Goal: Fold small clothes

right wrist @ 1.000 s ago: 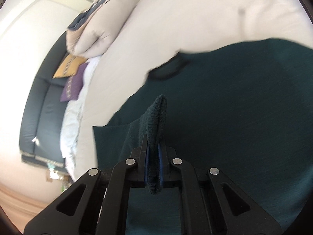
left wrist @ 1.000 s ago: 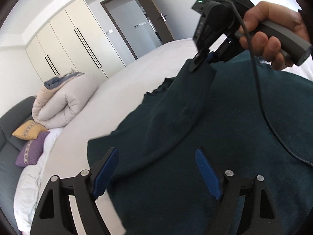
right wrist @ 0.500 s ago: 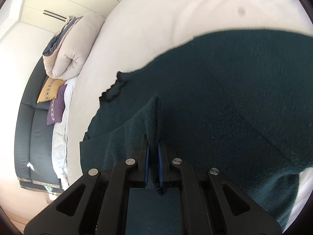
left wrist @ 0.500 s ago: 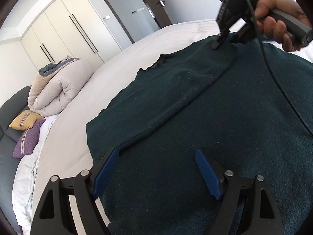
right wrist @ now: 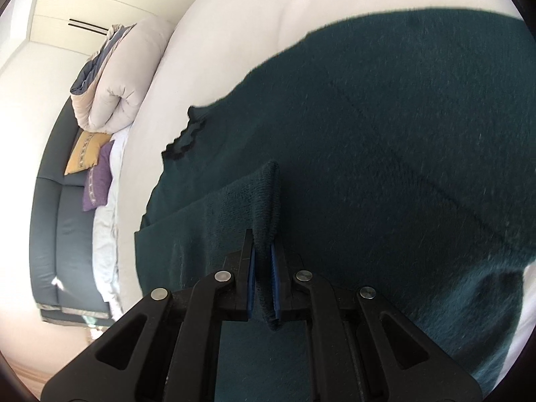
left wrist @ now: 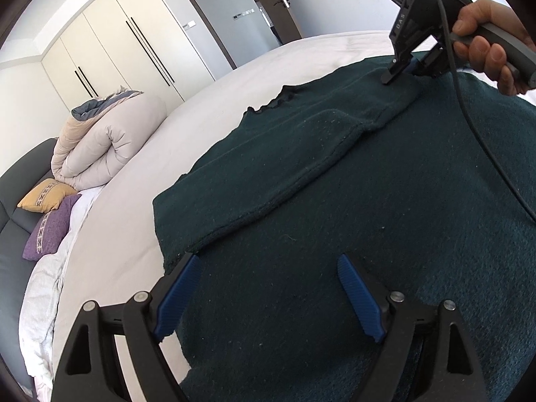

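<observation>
I am looking across a white bed (left wrist: 234, 77) in bright daylight. A rolled beige duvet (left wrist: 107, 140) is lying at its far edge, beside a yellow cushion (left wrist: 45, 196) and a purple cushion (left wrist: 50, 231) leaning on a dark grey sofa (left wrist: 13, 181). Cream wardrobes (left wrist: 110, 40) are standing beside a dark-framed door (left wrist: 231, 10).

Rolled duvet (left wrist: 107, 140) beside yellow cushion (left wrist: 45, 194); purple cushion (left wrist: 50, 229); wardrobe (left wrist: 110, 47)

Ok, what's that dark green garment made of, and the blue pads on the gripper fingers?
The dark green garment looks like a soft knit or fleece: matte, fuzzy nap with lint specks, draping limply where the right gripper pinches a fold of it. The blue pads on the left gripper look like ribbed rubber or soft plastic, with fine ridges and a dull sheen.
</observation>
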The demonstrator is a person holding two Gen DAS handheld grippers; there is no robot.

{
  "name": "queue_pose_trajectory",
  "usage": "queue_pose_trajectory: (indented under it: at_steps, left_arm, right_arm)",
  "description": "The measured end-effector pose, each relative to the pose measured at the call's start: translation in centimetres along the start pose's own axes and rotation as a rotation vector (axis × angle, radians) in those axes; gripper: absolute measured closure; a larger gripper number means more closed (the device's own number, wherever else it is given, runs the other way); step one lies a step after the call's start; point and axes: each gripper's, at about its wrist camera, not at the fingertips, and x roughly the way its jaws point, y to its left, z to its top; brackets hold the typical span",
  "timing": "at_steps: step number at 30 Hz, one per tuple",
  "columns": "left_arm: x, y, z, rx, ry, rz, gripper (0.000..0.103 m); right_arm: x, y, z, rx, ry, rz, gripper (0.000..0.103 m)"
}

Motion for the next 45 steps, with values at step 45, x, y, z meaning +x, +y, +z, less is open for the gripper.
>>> queue_pose_trajectory:
  at_steps: [45]
  left_arm:
    - [-0.7, 2.9, 1.5, -0.135, -0.025, 0.007, 0.005]
  right_arm:
    - [0.9, 5.8, 0.3, -0.121, -0.017, 0.218, 0.092]
